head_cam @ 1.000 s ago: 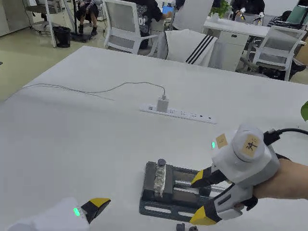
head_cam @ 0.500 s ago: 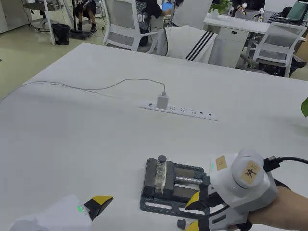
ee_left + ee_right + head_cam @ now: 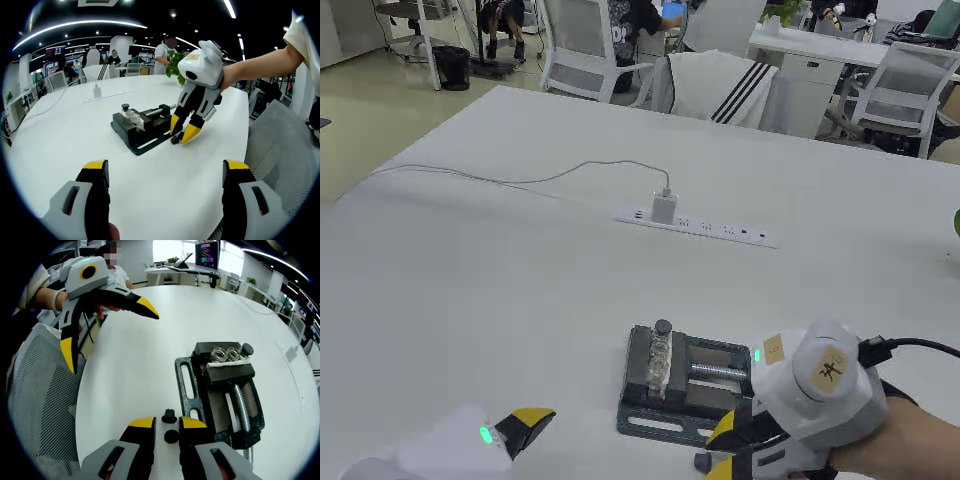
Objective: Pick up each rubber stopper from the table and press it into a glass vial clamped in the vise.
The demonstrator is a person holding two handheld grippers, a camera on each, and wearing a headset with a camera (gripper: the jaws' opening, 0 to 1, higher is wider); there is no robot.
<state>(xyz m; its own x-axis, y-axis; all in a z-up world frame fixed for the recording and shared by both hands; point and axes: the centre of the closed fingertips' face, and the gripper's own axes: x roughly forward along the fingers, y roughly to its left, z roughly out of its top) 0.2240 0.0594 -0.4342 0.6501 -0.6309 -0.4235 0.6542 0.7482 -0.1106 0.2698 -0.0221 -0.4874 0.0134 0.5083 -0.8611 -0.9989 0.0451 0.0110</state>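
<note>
Since a second ago the right gripper (image 3: 167, 424) has dropped from above the vise's screw end to the table (image 3: 130, 370) just beside the vise (image 3: 220, 385), and its jaws have drawn in from a wide spread. They now stand close together around a loose rubber stopper (image 3: 171, 436) — whether the pads actually touch it I cannot tell. That stopper lies on the table and turns a round face up toward the right gripper view. A second stopper (image 3: 168, 415) stands upright just ahead of the yellow tips, near the vise's base. Clamped in the vise is a short row of glass vials (image 3: 225, 353), all upright with their long axes vertical. Two mouths are open, and the end vial carries a dark stopper (image 3: 246, 349) on top. Out to the side, the left gripper (image 3: 165, 170) — jaws spread wide, holding nothing — hovers over the table, well apart from the vise. Beyond lies a white power strip (image 3: 695, 228) with a charger (image 3: 665, 208) plugged in.
</note>
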